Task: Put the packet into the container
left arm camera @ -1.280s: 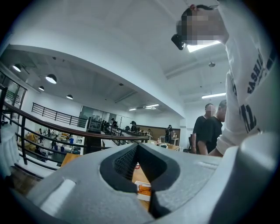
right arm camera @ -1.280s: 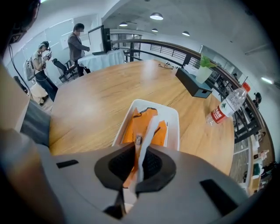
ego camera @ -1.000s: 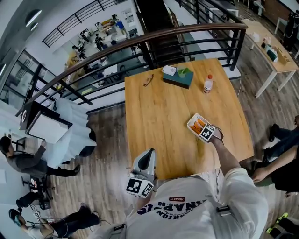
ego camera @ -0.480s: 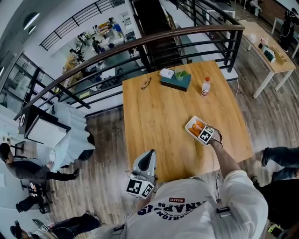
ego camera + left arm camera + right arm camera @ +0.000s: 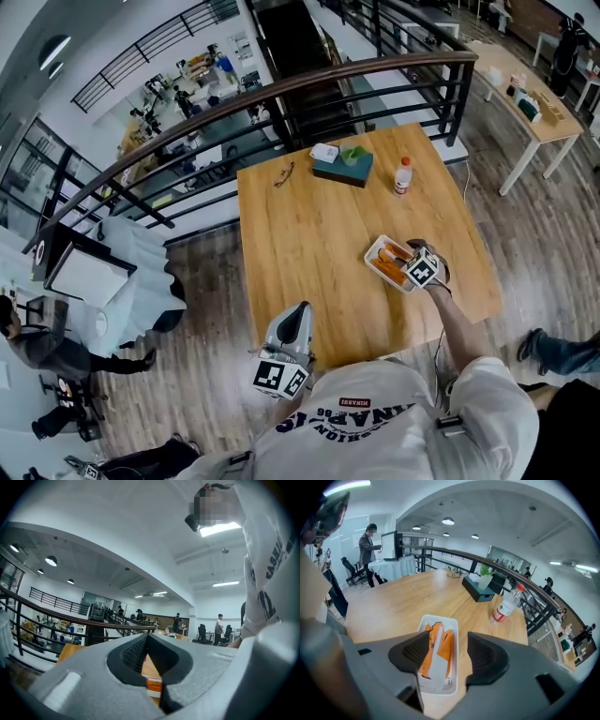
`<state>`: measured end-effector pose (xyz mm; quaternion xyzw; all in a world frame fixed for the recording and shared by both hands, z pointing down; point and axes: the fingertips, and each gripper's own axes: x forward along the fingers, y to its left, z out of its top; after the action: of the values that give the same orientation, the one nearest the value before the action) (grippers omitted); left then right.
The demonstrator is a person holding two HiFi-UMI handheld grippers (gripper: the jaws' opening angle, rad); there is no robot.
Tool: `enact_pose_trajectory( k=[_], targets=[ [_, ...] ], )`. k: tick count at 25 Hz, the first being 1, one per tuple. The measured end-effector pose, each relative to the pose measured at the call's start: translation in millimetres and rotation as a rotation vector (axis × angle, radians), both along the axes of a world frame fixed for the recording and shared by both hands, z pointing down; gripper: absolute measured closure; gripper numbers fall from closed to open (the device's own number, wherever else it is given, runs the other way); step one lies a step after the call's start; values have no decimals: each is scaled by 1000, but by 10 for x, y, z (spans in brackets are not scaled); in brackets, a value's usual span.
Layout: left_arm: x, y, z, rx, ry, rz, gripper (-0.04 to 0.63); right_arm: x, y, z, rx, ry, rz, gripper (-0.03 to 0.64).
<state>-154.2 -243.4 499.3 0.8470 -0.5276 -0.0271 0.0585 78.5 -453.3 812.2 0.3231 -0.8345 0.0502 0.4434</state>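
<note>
A white container (image 5: 374, 249) stands near the right edge of the wooden table (image 5: 300, 253), with orange-and-white packets (image 5: 392, 265) lying inside. My right gripper (image 5: 412, 267) hangs just above its near end and points down at it. In the right gripper view the jaws have just been opening and stand apart over the packets (image 5: 438, 651) in the container (image 5: 437, 618); the pads of the right gripper (image 5: 450, 651) press on nothing. My left gripper (image 5: 292, 323) is held level off the table's near edge, close to my body; in its own view the left gripper (image 5: 147, 639) has its pads together and empty.
At the table's far side stand a plastic bottle (image 5: 402, 175) with a red label, a dark teal tissue box (image 5: 342, 166) with a small white box (image 5: 324, 152) beside it, and a pair of glasses (image 5: 284, 174). A black railing (image 5: 309, 86) runs behind the table.
The right gripper has lifted off the container and its jaws have opened; the packets stay lying in the container. The left gripper has not moved.
</note>
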Motion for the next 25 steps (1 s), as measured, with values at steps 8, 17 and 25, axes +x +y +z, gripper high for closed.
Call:
enact_pose_trajectory(
  k=[8,17,25],
  targets=[
    [151,-38,-42,19,9,45,591,-230,315,-1569,215,-357,78,370],
    [437,-52,-319,85,-1,142,591,-511,1109,-3114,373,-725,85,448],
    [624,-6,-585,149,-2,204,591,-405,1604,-3751,478,-843,92,527]
  ],
)
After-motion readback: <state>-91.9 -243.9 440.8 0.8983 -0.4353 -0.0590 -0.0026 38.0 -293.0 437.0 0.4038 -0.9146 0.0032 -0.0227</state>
